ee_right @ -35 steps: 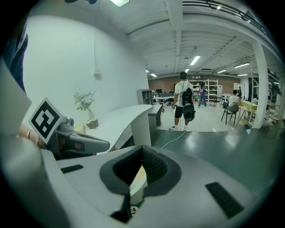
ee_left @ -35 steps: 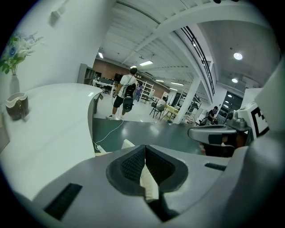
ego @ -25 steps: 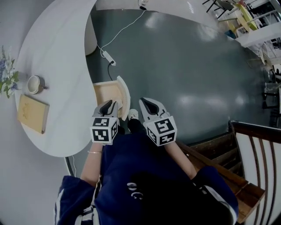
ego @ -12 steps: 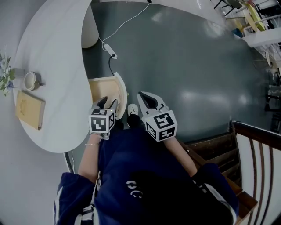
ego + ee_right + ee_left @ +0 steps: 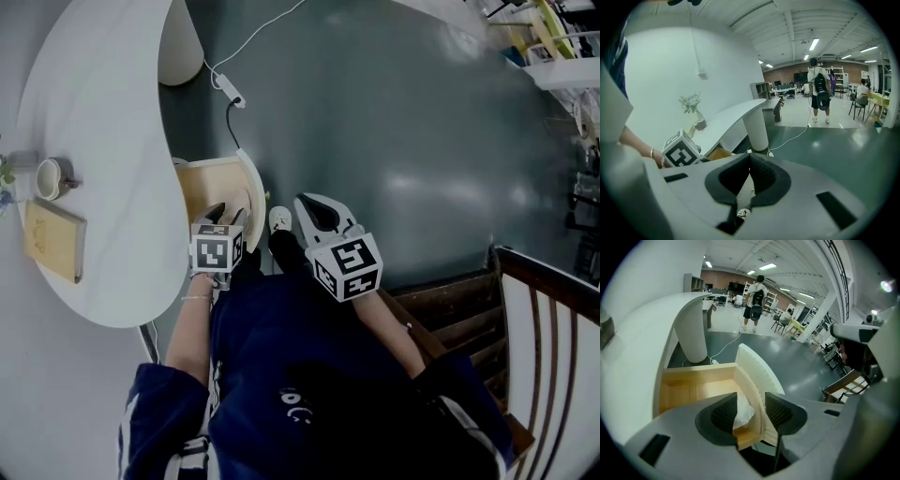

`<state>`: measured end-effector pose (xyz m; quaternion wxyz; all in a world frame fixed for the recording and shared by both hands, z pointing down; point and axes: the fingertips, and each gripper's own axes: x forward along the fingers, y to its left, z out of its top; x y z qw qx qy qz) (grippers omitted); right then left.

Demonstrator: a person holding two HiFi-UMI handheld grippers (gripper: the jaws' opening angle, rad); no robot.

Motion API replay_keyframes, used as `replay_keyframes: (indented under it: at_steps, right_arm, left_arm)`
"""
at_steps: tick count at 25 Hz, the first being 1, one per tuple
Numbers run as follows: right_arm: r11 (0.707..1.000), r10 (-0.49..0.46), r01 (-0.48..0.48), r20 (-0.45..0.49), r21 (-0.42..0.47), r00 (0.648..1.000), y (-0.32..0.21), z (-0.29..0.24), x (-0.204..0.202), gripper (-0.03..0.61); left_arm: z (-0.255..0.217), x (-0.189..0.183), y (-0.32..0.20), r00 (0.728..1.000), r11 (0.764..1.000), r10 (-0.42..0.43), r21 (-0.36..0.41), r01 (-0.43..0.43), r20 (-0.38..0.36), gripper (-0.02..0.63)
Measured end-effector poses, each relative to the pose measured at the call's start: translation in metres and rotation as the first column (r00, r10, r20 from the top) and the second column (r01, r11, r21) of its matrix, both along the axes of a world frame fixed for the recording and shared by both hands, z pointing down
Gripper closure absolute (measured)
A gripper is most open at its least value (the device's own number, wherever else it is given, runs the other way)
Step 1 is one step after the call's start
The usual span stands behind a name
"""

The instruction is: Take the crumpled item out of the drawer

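The drawer (image 5: 208,183) stands pulled out from under the white table (image 5: 103,141), showing a pale wood inside (image 5: 693,390) and a curved white front (image 5: 757,369). A crumpled white item (image 5: 743,411) lies in its near front corner. My left gripper (image 5: 751,399) points steeply down over that corner. Its jaws have just opened wide. One jaw is inside the drawer and the other outside the front, with the item between them but not pressed. My right gripper (image 5: 749,157) hovers beside it (image 5: 314,208), over the floor, shut on nothing.
A cup (image 5: 49,176) and a wooden board (image 5: 54,239) sit on the table. A white cable with a power strip (image 5: 230,89) runs across the grey floor by the table's pedestal (image 5: 178,47). A wooden railing (image 5: 544,309) is at the right. A person (image 5: 754,303) stands far off.
My left gripper has sunk toward the drawer's front corner and its jaws have spread. The right gripper has shifted slightly down and sideways. The head view has tilted, so the table slid leftward.
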<state>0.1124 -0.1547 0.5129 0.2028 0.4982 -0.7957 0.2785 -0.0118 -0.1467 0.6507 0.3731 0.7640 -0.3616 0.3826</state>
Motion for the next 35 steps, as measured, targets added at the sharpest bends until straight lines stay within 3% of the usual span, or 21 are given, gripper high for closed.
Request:
replay_keyframes:
  at_steps: [6, 12, 17, 23, 35]
  right_arm:
    - [0.999, 0.009, -0.010, -0.010, -0.048, 1.000, -0.001, 0.015, 0.005, 0.571]
    - [0.996, 0.026, -0.028, -0.027, -0.084, 0.999, 0.002, 0.026, 0.015, 0.571]
    - [0.993, 0.040, -0.043, -0.024, -0.106, 0.999, 0.005, 0.031, 0.018, 0.571]
    - [0.993, 0.045, -0.048, -0.031, -0.108, 0.999, 0.000, 0.036, 0.012, 0.571]
    - [0.991, 0.011, -0.018, -0.049, -0.136, 0.999, 0.013, 0.045, -0.005, 0.571]
  left_arm:
    - [0.039, -0.002, -0.007, 0.996, 0.997, 0.042, -0.070, -0.037, 0.073, 0.440]
    - [0.065, -0.001, -0.018, 0.998, 0.986, -0.015, -0.163, 0.025, 0.063, 0.440]
    - [0.082, -0.005, -0.018, 0.997, 0.978, 0.000, -0.206, 0.016, 0.081, 0.440]
    - [0.106, -0.010, -0.002, 0.996, 0.947, 0.024, -0.320, 0.006, 0.088, 0.440]
    - [0.148, -0.007, 0.018, 0.996, 0.897, 0.050, -0.442, -0.010, 0.080, 0.440]
